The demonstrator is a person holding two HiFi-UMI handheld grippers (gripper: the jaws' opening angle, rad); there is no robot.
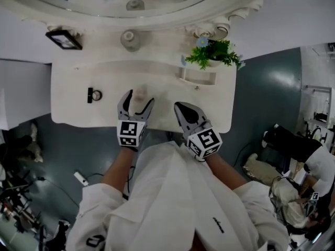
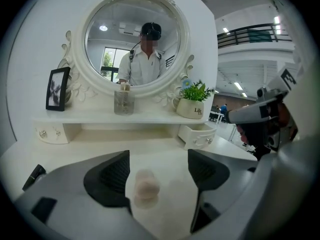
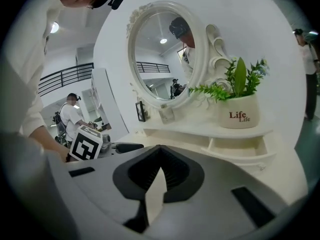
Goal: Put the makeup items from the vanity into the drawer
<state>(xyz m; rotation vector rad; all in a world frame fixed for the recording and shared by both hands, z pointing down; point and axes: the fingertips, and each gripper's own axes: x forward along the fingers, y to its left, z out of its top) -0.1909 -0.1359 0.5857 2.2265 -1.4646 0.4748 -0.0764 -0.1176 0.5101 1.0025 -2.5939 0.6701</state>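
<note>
L gripper has its jaws wide apart, nothing clamped; a small makeup item stands upright on the vanity top between them, closer to the L jaw, contact w/ it unclear; the item is pale pink, short and stubby w/ a rounded top and a slightly wider base, too blurred for more detail; in the head view it sits near the vanity's front edge, about mid-width.

R gripper has its jaws brought together at the tips, nothing between them; it hovers over the front edge, just R of the L gripper.

Small drawer on the R side under the shelf is pulled out, beneath the potted plant; glass jar and photo frame sit on the shelf; a small black-rimmed round item lies well to the L.
</note>
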